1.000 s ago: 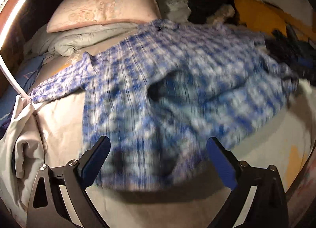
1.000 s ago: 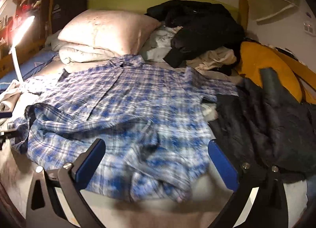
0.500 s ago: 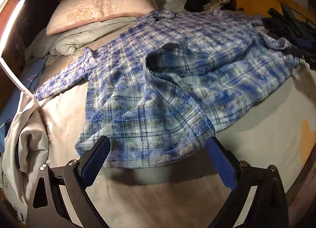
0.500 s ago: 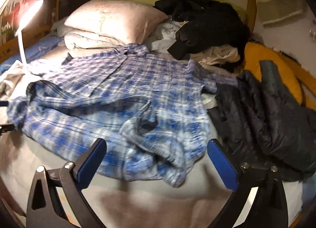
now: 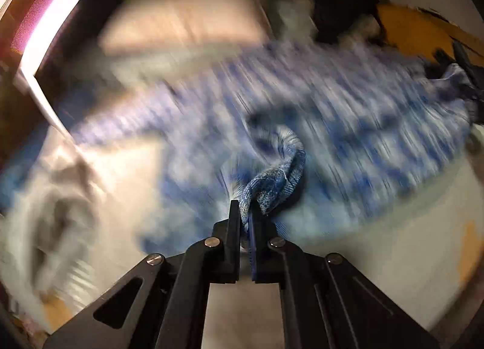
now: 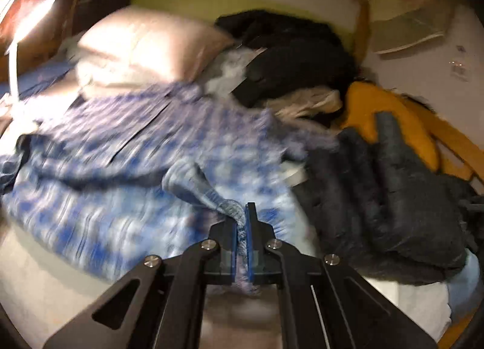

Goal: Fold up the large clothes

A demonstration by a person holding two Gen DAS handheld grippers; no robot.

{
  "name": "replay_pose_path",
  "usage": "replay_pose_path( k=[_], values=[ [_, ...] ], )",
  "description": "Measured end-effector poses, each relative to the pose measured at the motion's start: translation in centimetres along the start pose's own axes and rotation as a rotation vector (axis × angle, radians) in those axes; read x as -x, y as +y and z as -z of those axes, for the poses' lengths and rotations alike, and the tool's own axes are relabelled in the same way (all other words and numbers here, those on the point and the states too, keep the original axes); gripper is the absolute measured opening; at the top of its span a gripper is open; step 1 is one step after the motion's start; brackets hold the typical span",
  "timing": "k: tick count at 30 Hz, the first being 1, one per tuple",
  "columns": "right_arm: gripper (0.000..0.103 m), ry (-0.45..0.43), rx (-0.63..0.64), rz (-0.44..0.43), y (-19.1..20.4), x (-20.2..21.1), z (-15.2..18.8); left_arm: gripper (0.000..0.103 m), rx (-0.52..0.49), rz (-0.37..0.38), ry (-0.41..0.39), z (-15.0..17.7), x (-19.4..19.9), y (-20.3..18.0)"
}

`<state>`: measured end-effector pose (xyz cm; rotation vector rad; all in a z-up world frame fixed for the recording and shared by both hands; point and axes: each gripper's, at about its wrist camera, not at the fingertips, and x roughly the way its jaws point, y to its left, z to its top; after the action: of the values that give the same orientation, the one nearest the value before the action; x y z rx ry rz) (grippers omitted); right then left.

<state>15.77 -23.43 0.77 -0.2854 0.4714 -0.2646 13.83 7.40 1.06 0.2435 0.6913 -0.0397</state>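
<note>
Nearest the left wrist lens: left gripper (image 5: 245,212) pinched tight on a bunched hem corner of the blue plaid shirt (image 5: 348,125), cloth wadded and twisted just past the fingertips. Nearest the right wrist lens, likewise: right gripper (image 6: 241,215) clamped narrow on another gathered bit of the same shirt's (image 6: 121,185) near edge, a ridge of fabric rising from the jaws toward the middle. Beyond both grips: shirt spread face up across the bed sheet (image 5: 378,252), collar toward the far end, one sleeve trailing off to the left. Heavy motion blur over everything but the grippers, so probably mid-lift or mid-pull; exact lie of the sleeves not readable.

Step in hand, as judged: first fold, hem corners taken at the near edge, ready for carrying up and over toward the collar. Next move calls for raising both corners evenly, keeping the edge taut between them, laying hem onto shoulders without dragging the whole garment or trapping the loose wrinkle at the centre.

Farther off: dark jacket (image 6: 393,191) just beside the shirt's right flank, close enough to snag. Farther again: pillow (image 6: 145,46) behind the collar, black clothes pile (image 6: 290,55) beside it, orange cushion (image 6: 387,113) at right, lit lamp (image 6: 33,13) at far left.
</note>
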Motion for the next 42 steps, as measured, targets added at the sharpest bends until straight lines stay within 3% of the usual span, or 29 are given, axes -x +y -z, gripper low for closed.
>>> replay_pose_path(
  k=[3,6,10,14,17,20,22,24,26,28,31,32,33,37,40,42],
  values=[
    [0.004,-0.016,-0.048,0.019,-1.7,0.0,-0.8,0.003,0.088,-0.090,-0.074,-2.0,1.4,2.4],
    [0.004,0.001,-0.058,0.036,-2.7,-1.6,-2.0,0.003,0.137,-0.139,-0.034,-3.9,-0.5,5.2],
    [0.004,0.064,-0.021,0.067,-2.2,-4.8,-2.4,0.003,0.143,-0.273,0.070,-4.6,-5.2,7.6],
    [0.004,0.153,-0.058,0.102,-3.3,-7.1,-1.5,0.003,0.226,-0.284,0.189,-3.3,-7.9,9.5],
    [0.001,0.193,-0.109,0.103,-4.6,-7.9,-1.1,0.004,0.171,-0.304,0.254,-2.6,-9.2,8.8],
    [0.001,0.203,-0.106,0.074,-4.5,-7.7,-1.0,0.007,0.135,-0.275,0.220,-2.2,-8.9,7.6],
    [0.001,0.193,-0.100,0.057,-4.3,-7.1,-1.0,0.028,0.096,-0.269,0.182,-2.2,-8.0,6.8],
    [0.001,0.182,-0.143,-0.018,-4.6,-5.9,-1.1,0.073,0.083,-0.269,0.135,-2.3,-6.7,6.5],
    [0.001,0.177,-0.213,-0.132,-5.2,-4.9,-1.1,0.081,0.106,-0.246,0.105,-2.3,-5.2,6.5],
    [0.002,0.181,-0.256,-0.210,-5.6,-4.3,-0.7,0.081,0.161,-0.191,0.112,-2.1,-4.3,7.0],
    [0.019,0.201,-0.247,-0.298,-5.1,-3.7,-0.3,0.082,0.248,-0.089,0.136,-1.6,-3.5,7.8],
    [0.033,0.202,-0.228,-0.308,-4.7,-3.6,-0.2,0.082,0.255,-0.075,0.140,-1.5,-3.3,7.9],
    [0.039,0.205,-0.197,-0.308,-4.1,-3.5,-0.1,0.082,0.245,-0.088,0.136,-1.4,-3.2,7.7],
    [0.040,0.263,-0.035,-0.204,-1.6,-4.7,1.0,0.082,0.103,-0.195,0.104,-1.1,-2.9,5.7],
    [0.050,0.367,-0.123,-0.161,-2.5,-6.3,1.9,0.082,0.061,-0.209,0.141,-0.7,-3.6,4.9],
    [0.062,0.378,-0.266,-0.225,-4.1,-5.9,2.7,0.082,0.019,-0.228,0.171,-0.1,-3.9,4.0]
  ],
)
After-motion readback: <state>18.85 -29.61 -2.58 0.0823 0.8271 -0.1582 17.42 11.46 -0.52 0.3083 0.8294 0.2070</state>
